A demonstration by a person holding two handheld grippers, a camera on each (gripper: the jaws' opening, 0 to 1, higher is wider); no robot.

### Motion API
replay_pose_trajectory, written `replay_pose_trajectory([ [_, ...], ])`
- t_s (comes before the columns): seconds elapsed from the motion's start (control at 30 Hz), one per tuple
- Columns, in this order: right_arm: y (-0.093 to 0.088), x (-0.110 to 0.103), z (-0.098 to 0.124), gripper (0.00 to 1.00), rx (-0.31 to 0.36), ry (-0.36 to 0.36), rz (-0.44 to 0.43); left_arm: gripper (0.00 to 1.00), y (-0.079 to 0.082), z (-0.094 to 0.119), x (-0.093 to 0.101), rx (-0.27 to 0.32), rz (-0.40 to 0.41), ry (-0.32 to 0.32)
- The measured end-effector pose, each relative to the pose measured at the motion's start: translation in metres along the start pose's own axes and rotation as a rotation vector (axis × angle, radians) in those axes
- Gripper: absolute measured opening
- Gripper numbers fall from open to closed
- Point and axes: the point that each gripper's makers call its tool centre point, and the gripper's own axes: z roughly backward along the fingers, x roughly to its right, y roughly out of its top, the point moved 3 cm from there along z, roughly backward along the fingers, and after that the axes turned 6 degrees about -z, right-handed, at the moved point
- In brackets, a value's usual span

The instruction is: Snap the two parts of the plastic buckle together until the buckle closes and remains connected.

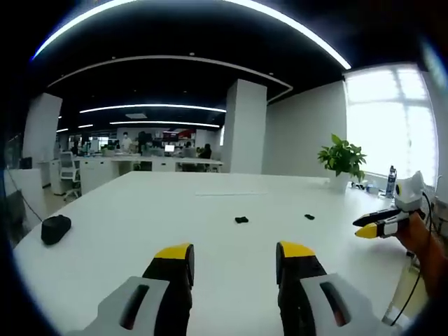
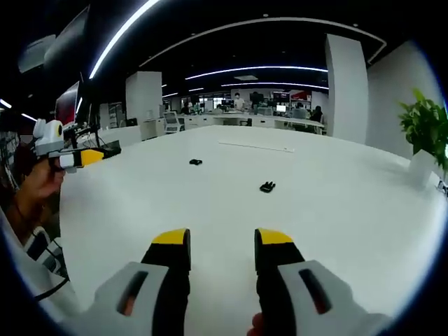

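While both grippers hover above the near side of the white table (image 1: pixel 140 210), I see my left gripper (image 1: pixel 234 259) w/ jaws parted, nothing between the yellow tips, and my right gripper (image 2: pixel 213 246) likewise spread and empty. Two small black buckle parts sit on the tabletop, well apart from each other and from both grippers. In left gripper view, one buckle part (image 1: pixel 241 220) lies toward the table's middle and the other buckle part (image 1: pixel 309 217) sits off to its right; right gripper view has them as a nearer piece (image 2: pixel 267 187) and a farther one (image 2: pixel 195 162) — can't say which matches which. A black pouch-like object (image 1: pixel 55 229) rests near the table's left edge in left gripper view. A potted plant (image 1: pixel 342 159) stands at the far right corner by the window. Far side of the table — a long pale strip (image 2: pixel 255 146), can't tell what it is. Office desks and people in the bkgd.
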Motion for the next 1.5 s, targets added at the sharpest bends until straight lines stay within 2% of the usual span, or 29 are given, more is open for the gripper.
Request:
replay_pose_trajectory([
  [0.27,-0.001,-0.007,0.003,0.37,-0.019,-0.012,-0.005,0.47,0.004,0.003,-0.01,0.018,0.008,0.001],
  [0.47,-0.001,-0.001,0.007,0.37,-0.022,-0.058,-0.01,0.47,0.001,-0.011,-0.003,-0.008,0.0,-0.046],
  [0.67,-0.002,0.001,0.009,0.37,-0.025,-0.079,-0.017,0.47,-0.003,-0.019,0.002,-0.015,0.006,-0.062],
  [1.0,0.004,0.006,-0.002,0.37,-0.028,-0.077,-0.015,0.47,-0.004,-0.028,-0.005,-0.019,0.01,-0.061],
  [1.5,0.009,0.014,-0.008,0.37,-0.032,-0.087,-0.004,0.47,-0.002,-0.044,-0.001,-0.022,-0.001,-0.076],
])
